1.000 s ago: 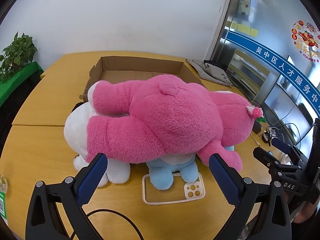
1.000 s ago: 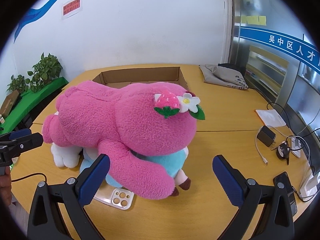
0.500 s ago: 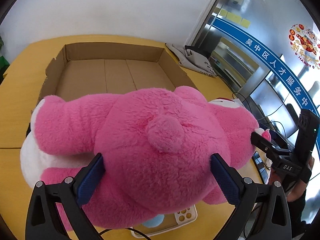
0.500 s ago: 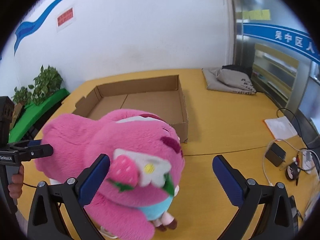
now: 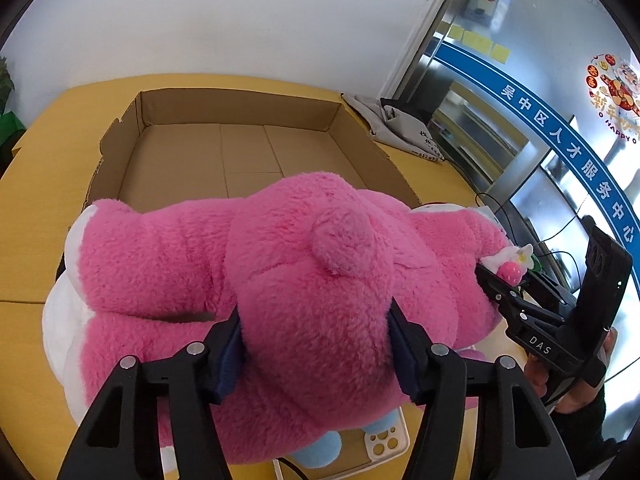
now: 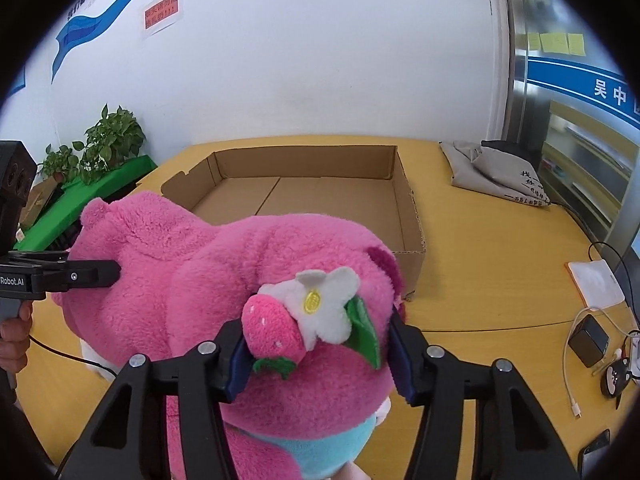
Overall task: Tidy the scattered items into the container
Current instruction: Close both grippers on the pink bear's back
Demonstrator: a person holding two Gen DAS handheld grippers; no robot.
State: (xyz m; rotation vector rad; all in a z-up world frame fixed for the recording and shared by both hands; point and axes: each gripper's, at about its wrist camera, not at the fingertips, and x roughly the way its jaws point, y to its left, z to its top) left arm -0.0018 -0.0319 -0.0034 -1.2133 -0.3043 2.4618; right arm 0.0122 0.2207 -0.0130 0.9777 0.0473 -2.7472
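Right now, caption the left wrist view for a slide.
Left gripper closing on the pink plush, right gripper at its head, empty box beyond.

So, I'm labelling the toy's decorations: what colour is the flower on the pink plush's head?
White petals with a yellow centre, on the flower of the pink plush; clearest in the right wrist view.

Bright, even indoor light; soft shadow under the fluffy pink plush bear [image 5: 304,304]; glare on the glass wall panels [image 5: 516,160]; strong fisheye bending, black vignetted corners; focus sharp.
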